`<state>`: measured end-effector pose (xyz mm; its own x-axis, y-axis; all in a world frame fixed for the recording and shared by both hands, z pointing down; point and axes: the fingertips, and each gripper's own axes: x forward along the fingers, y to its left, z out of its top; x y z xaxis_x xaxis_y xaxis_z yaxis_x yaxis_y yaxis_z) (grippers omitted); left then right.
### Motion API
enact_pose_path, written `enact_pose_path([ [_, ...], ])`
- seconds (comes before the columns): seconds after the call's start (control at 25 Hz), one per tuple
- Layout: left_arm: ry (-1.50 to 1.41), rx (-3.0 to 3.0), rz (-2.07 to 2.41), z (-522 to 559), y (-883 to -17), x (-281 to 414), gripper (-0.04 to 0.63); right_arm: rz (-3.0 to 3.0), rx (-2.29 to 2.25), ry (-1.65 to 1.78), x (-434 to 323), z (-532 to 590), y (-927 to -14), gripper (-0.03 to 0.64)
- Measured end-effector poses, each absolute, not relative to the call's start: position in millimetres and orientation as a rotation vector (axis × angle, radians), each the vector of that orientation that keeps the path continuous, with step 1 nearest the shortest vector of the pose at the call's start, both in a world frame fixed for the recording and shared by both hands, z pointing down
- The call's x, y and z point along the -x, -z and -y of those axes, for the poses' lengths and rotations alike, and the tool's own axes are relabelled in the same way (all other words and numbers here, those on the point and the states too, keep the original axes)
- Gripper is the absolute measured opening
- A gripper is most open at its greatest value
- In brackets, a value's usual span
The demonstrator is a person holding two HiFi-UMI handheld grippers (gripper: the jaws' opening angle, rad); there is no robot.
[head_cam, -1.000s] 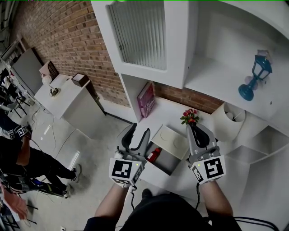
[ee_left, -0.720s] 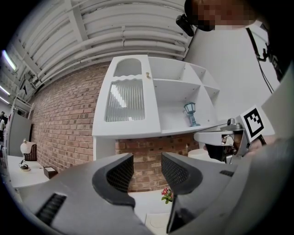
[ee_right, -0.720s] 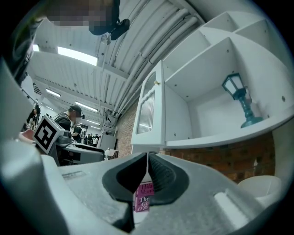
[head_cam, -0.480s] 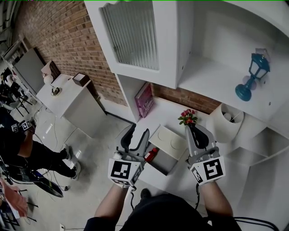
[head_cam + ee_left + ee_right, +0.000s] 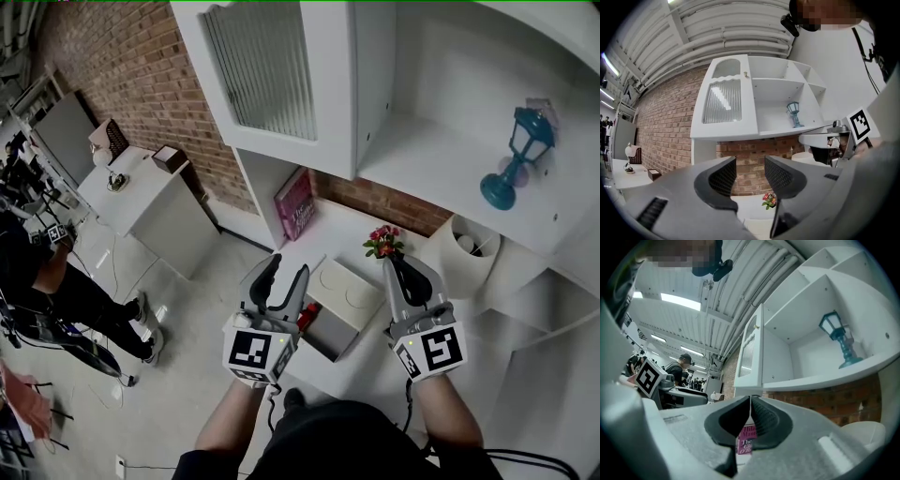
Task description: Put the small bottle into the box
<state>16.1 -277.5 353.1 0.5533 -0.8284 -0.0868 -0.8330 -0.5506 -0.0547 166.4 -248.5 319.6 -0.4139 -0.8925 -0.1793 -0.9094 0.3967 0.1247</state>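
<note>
head view, read with the two gripper views. the white rectangular box [image 5: 345, 292] sits at the near edge of the white counter [image 5: 342, 223] of a white shelf unit, its dark opening turned toward the person, so it can be reached from the standing position without leaning over the shelf.

the small red bottle [image 5: 306, 319] lies at the near left corner of that opening, just beside the left gripper [image 5: 284, 272]. whether it is already inside the box or only at its mouth cannot be told.

the left gripper is held level with its black jaws spread and nothing between them. through the gap only brick wall and the small bunch of red flowers [image 5: 382, 242] show. being the closer tool, with its jaws already apart, it is probably the one meant to handle the bottle.

the right gripper [image 5: 405, 265] hovers at the right of the box, tilted slightly upward, its jaws pressed together on nothing. the pink book [image 5: 293, 204] stands far behind them against the wall. so closed, it could serve to steady or nudge the box, not to grasp.

the teal lantern [image 5: 502, 161] on the upper shelf is well apart and plays no part.
</note>
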Motion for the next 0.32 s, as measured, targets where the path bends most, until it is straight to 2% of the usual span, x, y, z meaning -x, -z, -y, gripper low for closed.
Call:
enact_pose_path([
  [0.32,-0.071,2.676,-1.47,268,-356,-28,0.186,-2.575,1.619,-0.332,-179,238,-317,0.006],
])
